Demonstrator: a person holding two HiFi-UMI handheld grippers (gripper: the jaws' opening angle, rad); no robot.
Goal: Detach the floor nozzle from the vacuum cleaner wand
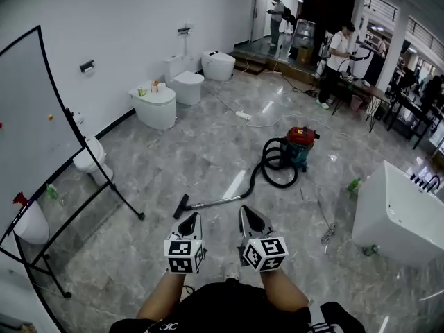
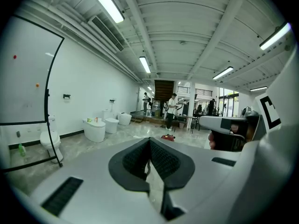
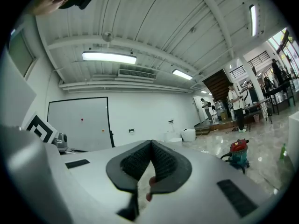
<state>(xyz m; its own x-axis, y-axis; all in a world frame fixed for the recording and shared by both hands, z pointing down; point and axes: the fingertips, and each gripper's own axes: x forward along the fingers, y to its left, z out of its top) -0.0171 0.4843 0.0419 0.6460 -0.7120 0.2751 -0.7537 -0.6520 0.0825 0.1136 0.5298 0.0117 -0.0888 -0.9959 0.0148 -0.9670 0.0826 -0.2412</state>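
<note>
Left claw [image 1: 190,220] and right claw [image 1: 250,214] are both closed, empty; floor nozzle [image 1: 181,206] lies on the floor [image 1: 208,155] just ahead, joined to the wand [image 1: 216,201]; gripping one part alone may merely drag both.

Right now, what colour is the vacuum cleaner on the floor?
The vacuum cleaner is red on top and teal below. The head view shows it best.

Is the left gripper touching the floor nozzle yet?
Apart. In the left gripper view the left gripper is shut on nothing, only distant room ahead; the head view shows the floor nozzle down on the floor.
</note>
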